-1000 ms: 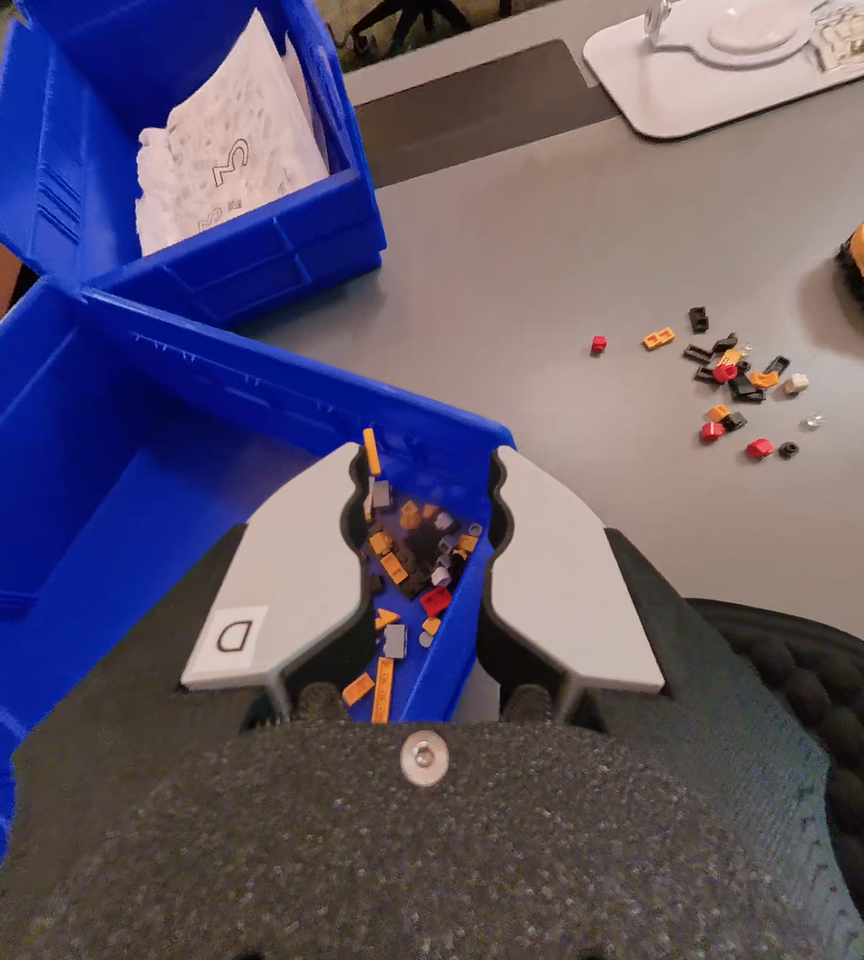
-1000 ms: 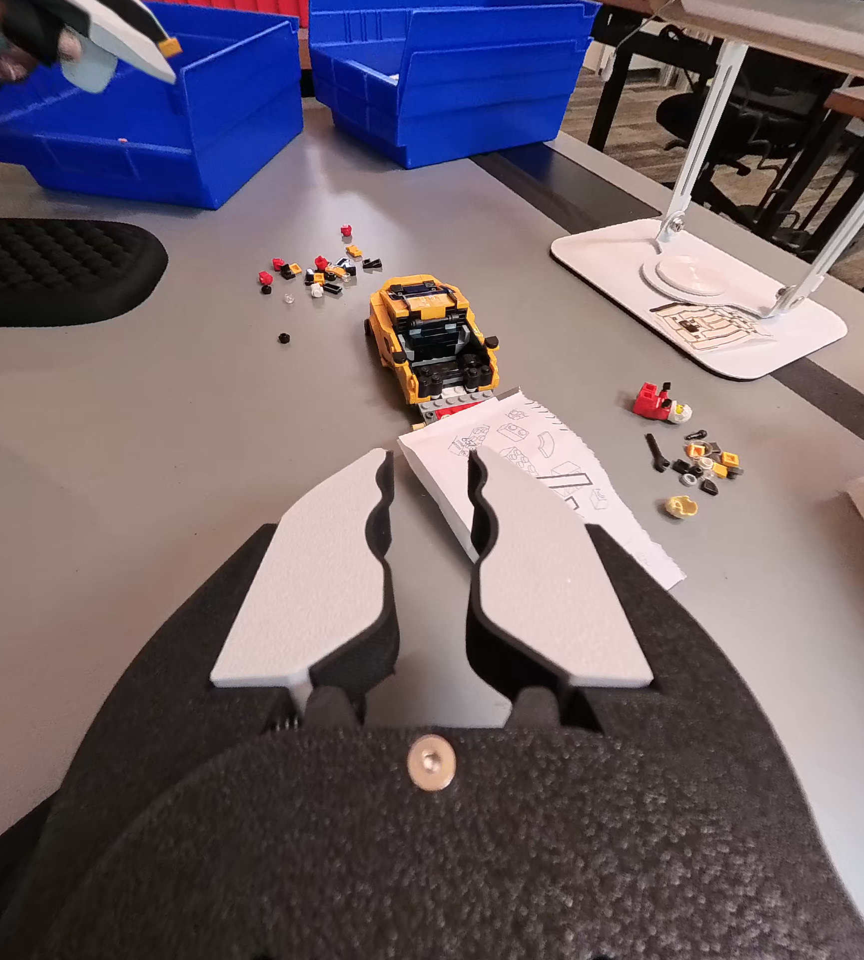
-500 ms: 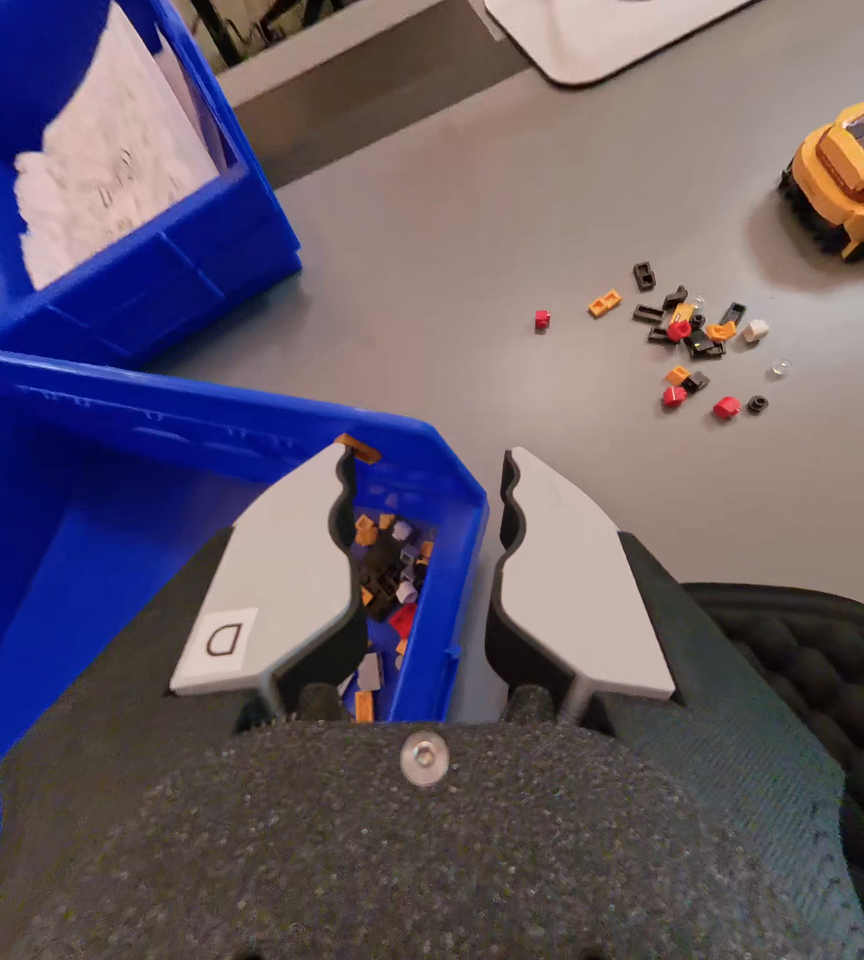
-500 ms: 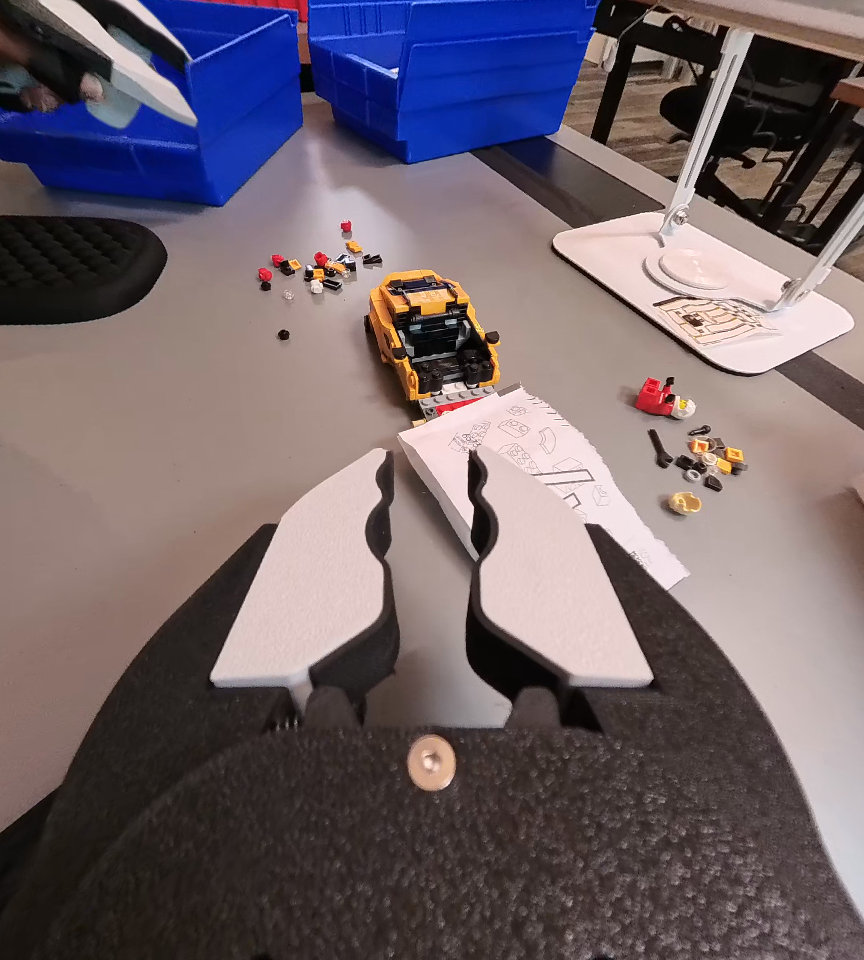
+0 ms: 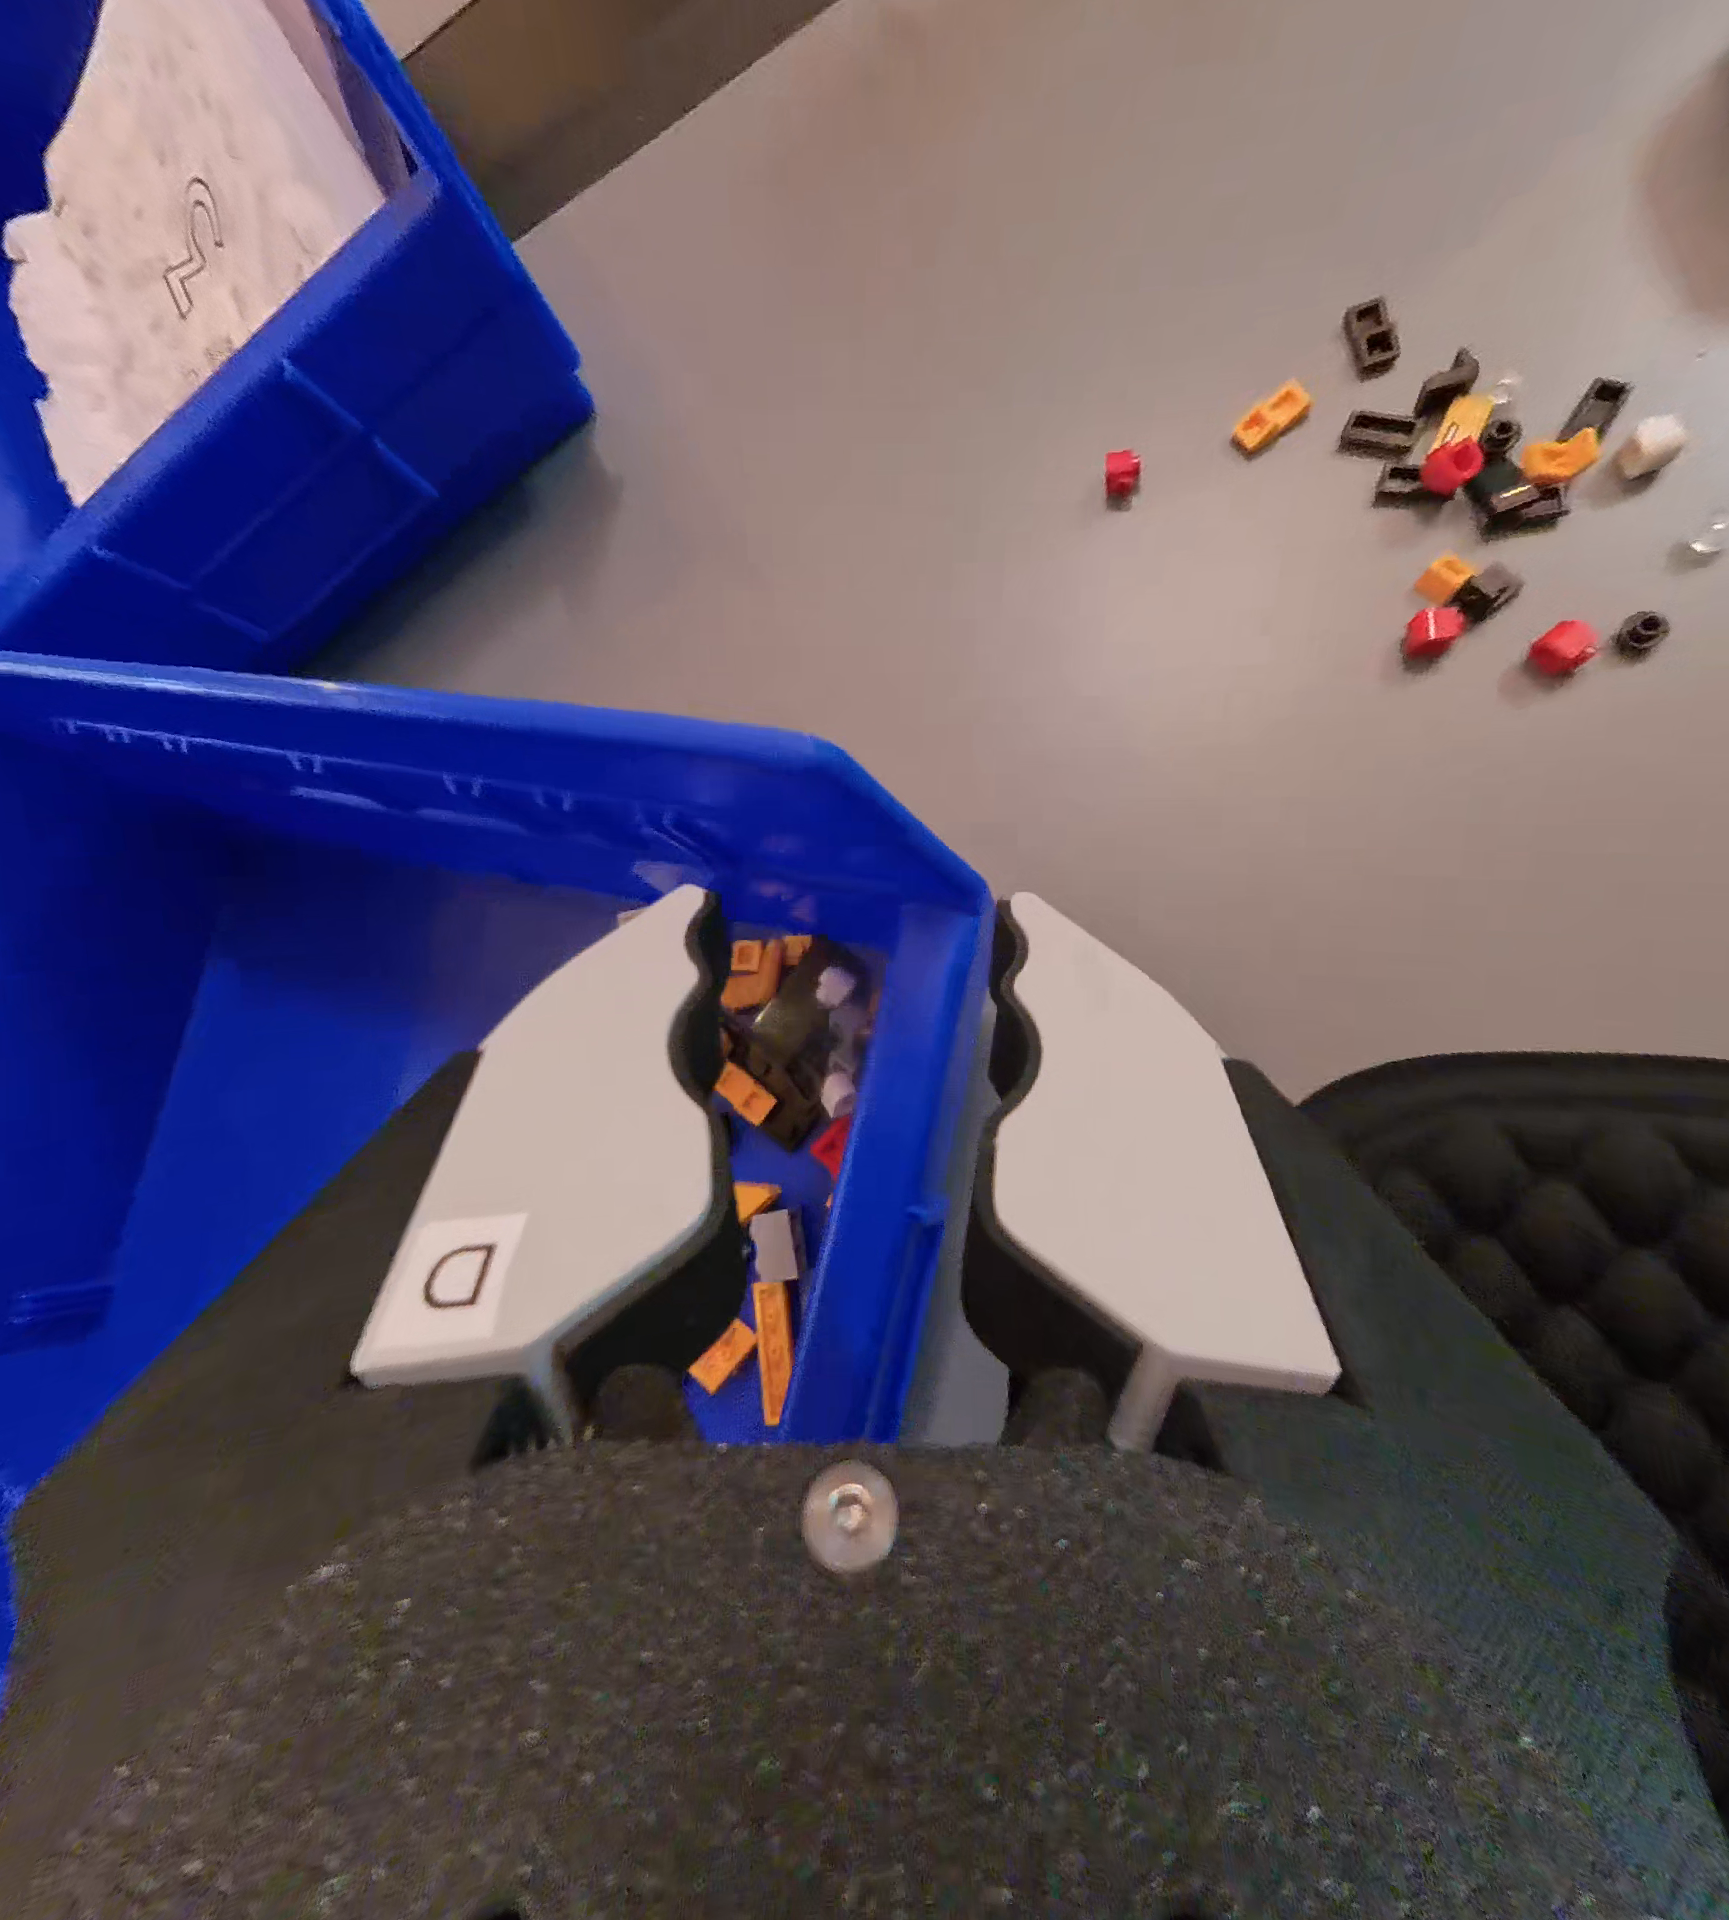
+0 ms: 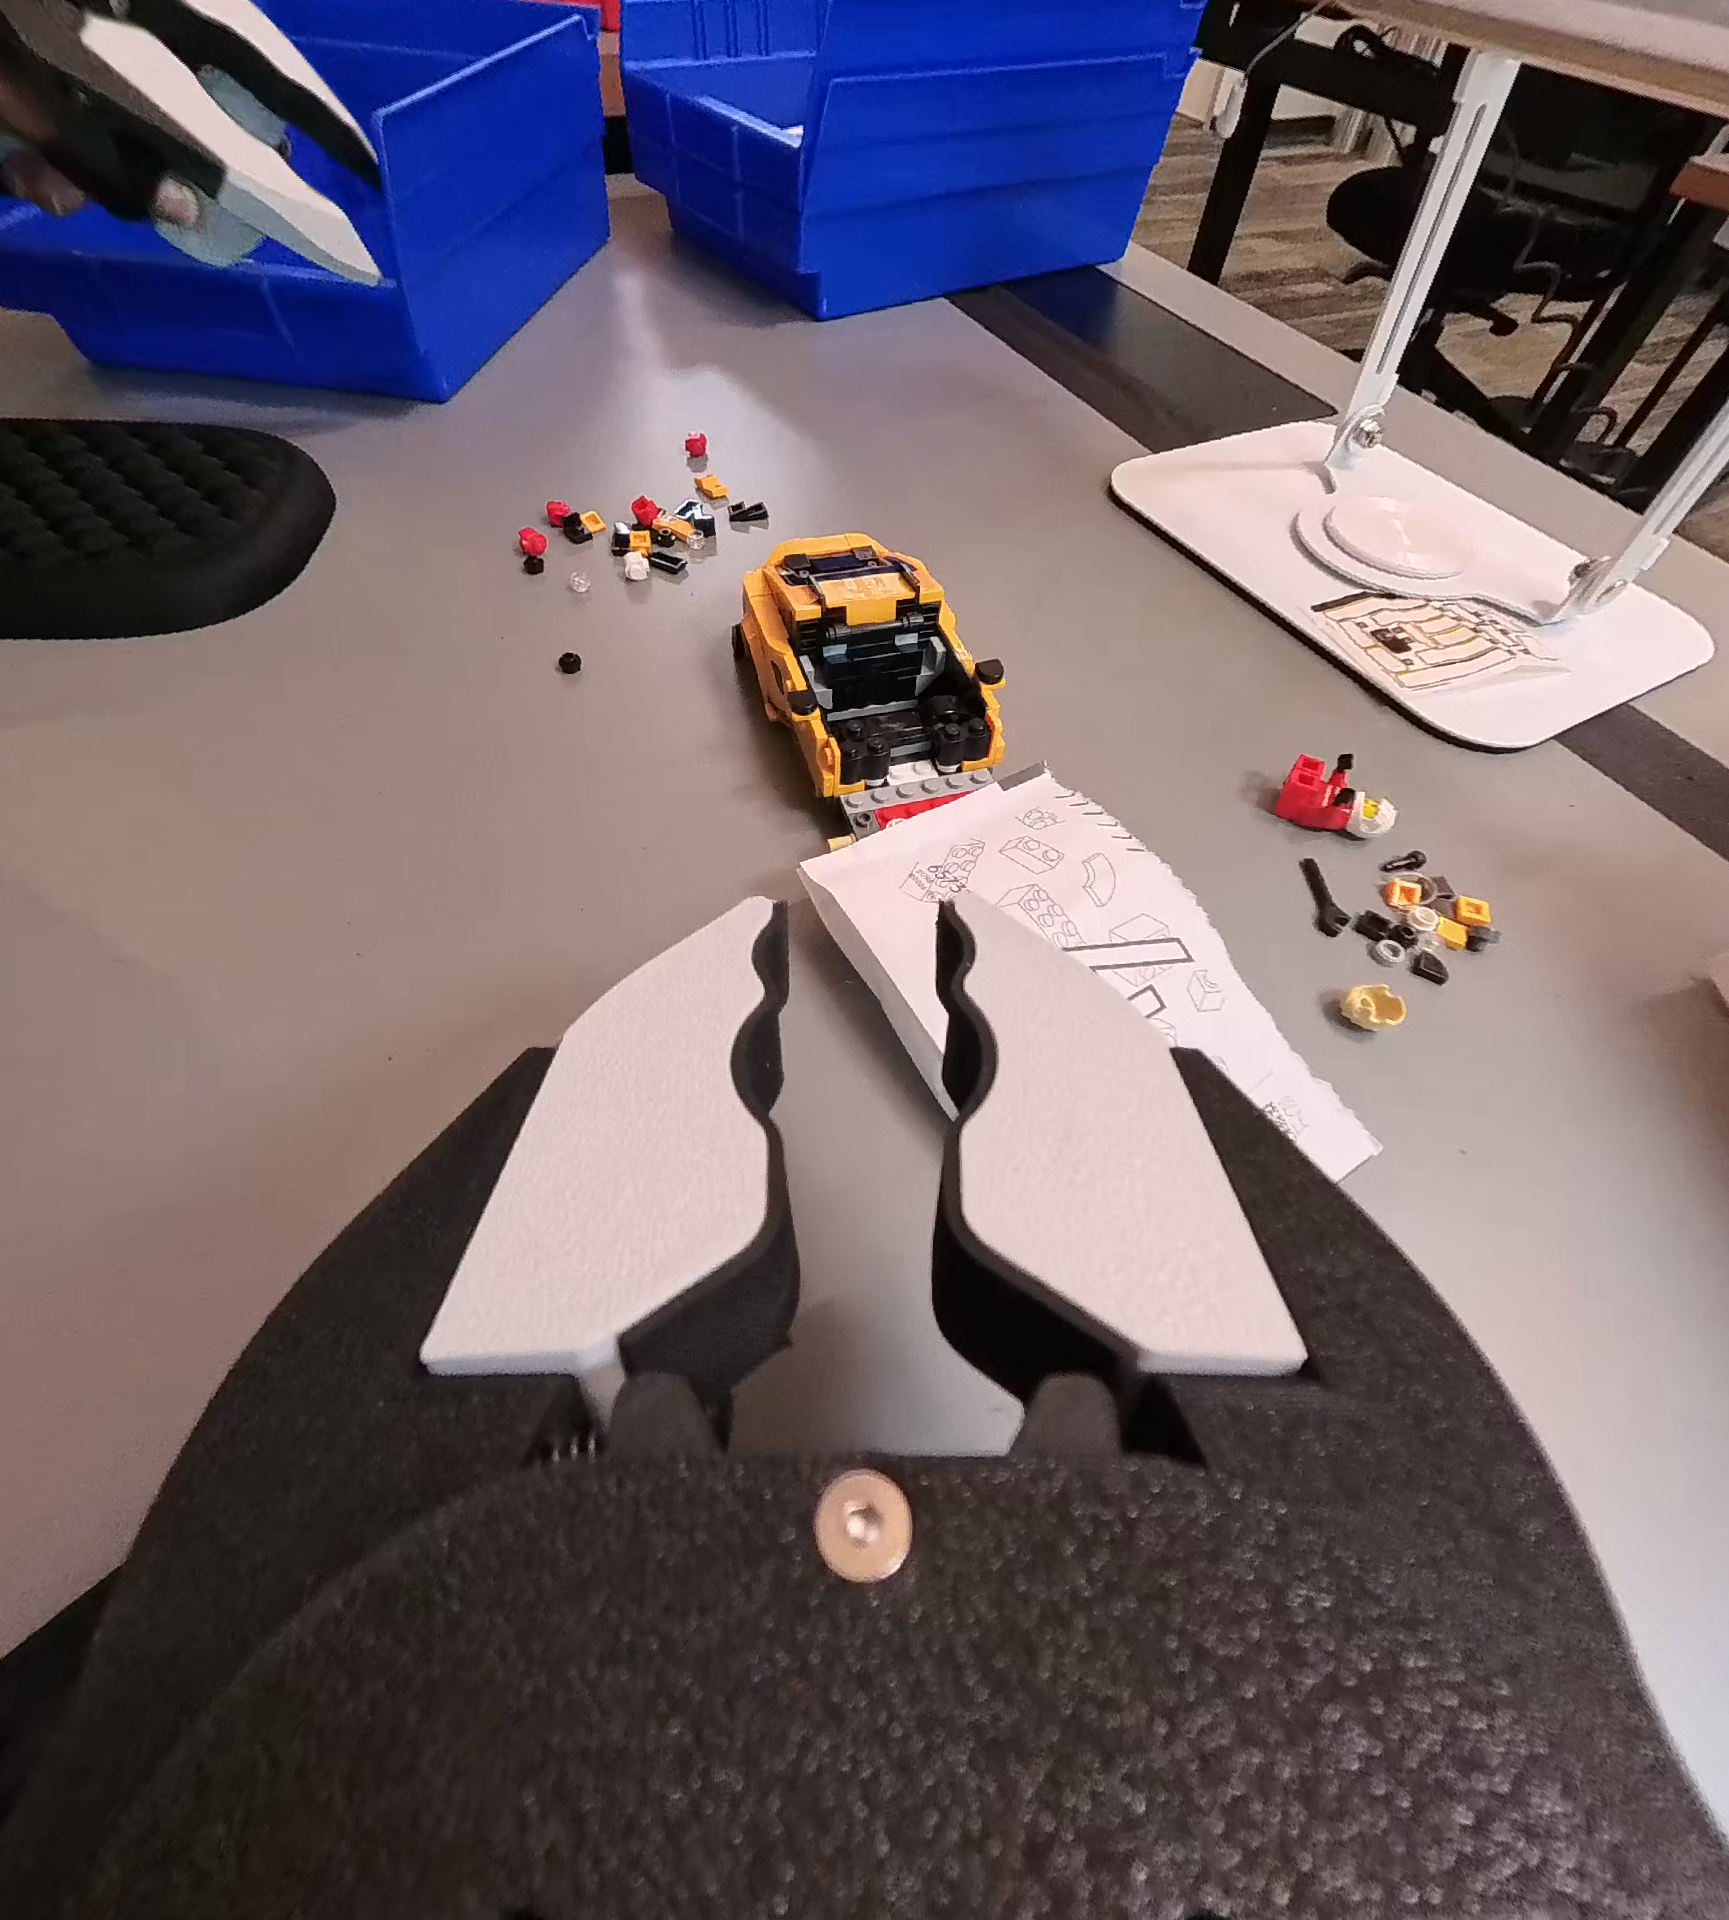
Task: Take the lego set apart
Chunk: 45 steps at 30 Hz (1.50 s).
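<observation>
The yellow lego car [image 6: 865,665], its roof off, stands mid-table ahead of my right gripper [image 6: 860,914], which is open, empty and low over the table. A pile of loose small pieces [image 6: 631,525] lies left of the car and also shows in the left wrist view [image 5: 1483,468]. My left gripper [image 5: 855,914] is open and empty, straddling the corner of a blue bin [image 5: 527,769]. Several orange, black and grey pieces [image 5: 787,1049] lie in that bin. The left gripper also shows in the right wrist view [image 6: 216,177].
A second blue bin [image 5: 320,416] holds a printed paper [image 5: 195,239]. A printed sheet [image 6: 1078,935] lies under my right fingers. More pieces [image 6: 1411,925] and a red minifigure part [image 6: 1322,800] lie right. A black pad [image 6: 81,520] and a white lamp base [image 6: 1411,571] flank the table. The grippers' ends are close to 40 cm from one another.
The orange piece that sat at my left fingertip is no longer there. The left gripper has shifted right over the bin's corner. The right gripper has hardly moved.
</observation>
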Tool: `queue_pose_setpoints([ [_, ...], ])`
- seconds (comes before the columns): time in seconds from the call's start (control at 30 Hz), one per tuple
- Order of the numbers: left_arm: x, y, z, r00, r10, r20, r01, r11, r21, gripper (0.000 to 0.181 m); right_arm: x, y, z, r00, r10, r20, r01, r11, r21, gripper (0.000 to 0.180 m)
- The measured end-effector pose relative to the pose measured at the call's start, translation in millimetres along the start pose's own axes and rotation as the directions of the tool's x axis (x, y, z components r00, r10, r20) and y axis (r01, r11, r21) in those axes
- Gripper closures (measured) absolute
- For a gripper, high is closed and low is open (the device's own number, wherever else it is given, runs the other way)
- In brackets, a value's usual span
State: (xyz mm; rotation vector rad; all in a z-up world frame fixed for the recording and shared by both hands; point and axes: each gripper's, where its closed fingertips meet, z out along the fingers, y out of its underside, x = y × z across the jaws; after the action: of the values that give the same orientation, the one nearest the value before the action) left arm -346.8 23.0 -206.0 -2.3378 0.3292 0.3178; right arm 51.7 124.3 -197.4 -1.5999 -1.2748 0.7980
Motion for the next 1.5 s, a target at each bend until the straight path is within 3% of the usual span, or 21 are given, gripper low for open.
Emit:
queue_pose_setpoints([
  [0.07,5,-6,-2,1.000,-0.003,-0.020,0.004,1.000,0.030,0.136,0,0,0,1.000,0.000,-0.001,0.000,1.000,-0.001,0.153],
  [0.17,24,-18,-15,0.996,0.036,-0.079,-0.029,0.996,0.088,0.161,1,1,0,1.000,0.003,-0.002,-0.003,1.000,-0.002,0.153],
  [0.3,75,-30,-13,0.954,0.033,-0.298,0.005,0.992,0.125,0.154,0,1,1,1.000,0.005,0.003,-0.005,1.000,-0.004,0.153],
  [0.57,138,-34,41,0.886,0.051,-0.462,-0.052,0.999,0.011,0.134,2,0,-1,1.000,0.002,-0.007,-0.002,1.000,0.001,0.153],
  [0.7,147,-32,54,0.871,0.068,-0.487,-0.091,0.996,-0.024,0.138,3,1,-2,1.000,0.002,-0.009,-0.002,1.000,-0.002,0.153],
  [1.13,144,-33,53,0.887,0.081,-0.455,-0.087,0.996,0.008,0.181,4,3,-1,1.000,0.007,-0.010,-0.007,1.000,-0.009,0.153],
  [1.37,138,-37,44,0.890,0.067,-0.452,-0.050,0.998,0.049,0.181,3,2,-1,1.000,0.001,-0.008,-0.002,1.000,-0.008,0.153],
  [1.5,153,-44,43,0.859,0.069,-0.508,-0.038,0.997,0.071,0.154,3,2,-1,1.000,0.000,-0.008,0.000,1.000,-0.009,0.153],
])
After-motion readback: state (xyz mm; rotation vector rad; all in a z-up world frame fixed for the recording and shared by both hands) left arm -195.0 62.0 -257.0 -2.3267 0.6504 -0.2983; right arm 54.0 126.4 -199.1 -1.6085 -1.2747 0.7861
